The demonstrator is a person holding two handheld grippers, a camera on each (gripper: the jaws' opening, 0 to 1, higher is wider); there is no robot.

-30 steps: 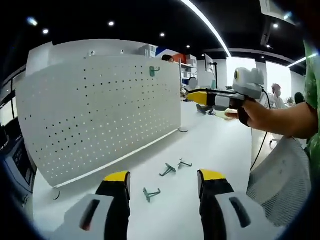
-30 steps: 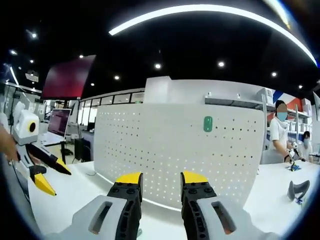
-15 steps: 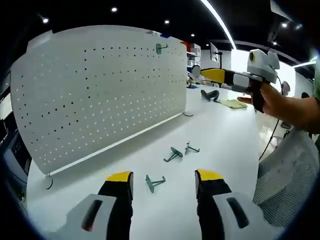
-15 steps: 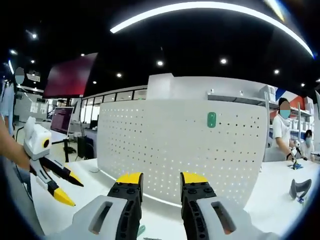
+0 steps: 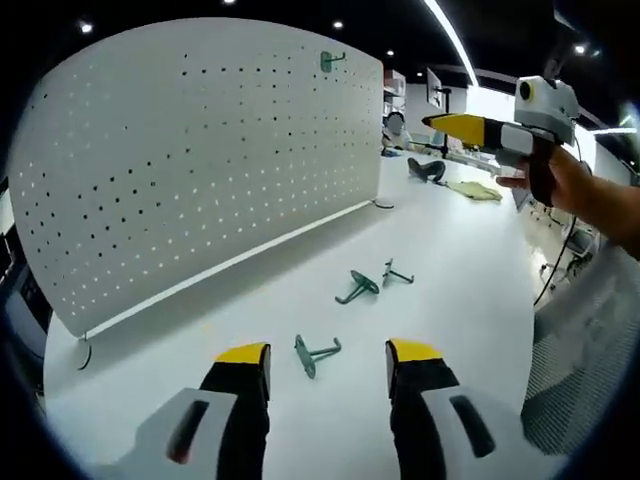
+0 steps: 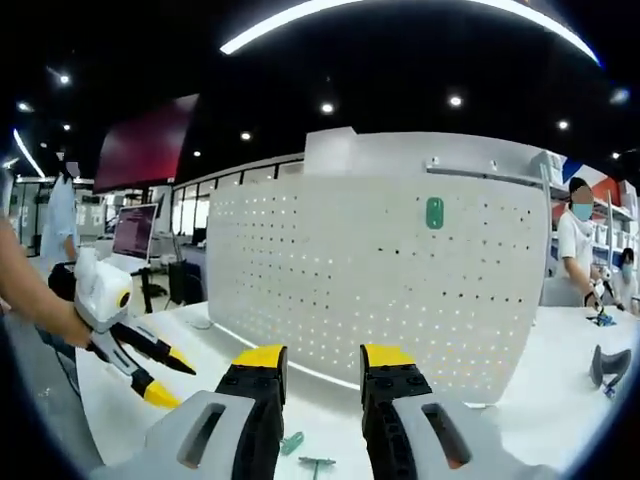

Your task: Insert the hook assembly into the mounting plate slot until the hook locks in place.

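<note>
The left hand-held gripper [image 5: 328, 362] is spread over the white surface [image 5: 450, 280]. A green wire hook [image 5: 316, 352] lies between its jaws; two more hooks [image 5: 370, 284] lie at one o'clock. The right hand-held gripper [image 6: 322, 366] is spread, facing the white pegboard [image 6: 380, 280], which bears a green hook [image 6: 434, 212] near its upper edge.

The pegboard [image 5: 200, 160] ran off the left gripper view at left. In the right gripper view, loose hooks [image 6: 305, 452] sat partly hidden behind the jaws.

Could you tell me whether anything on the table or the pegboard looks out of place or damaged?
Nothing looks damaged. Three loose green metal hooks lie scattered on the white table, pointing different ways; a fourth hangs on the white pegboard.
</note>
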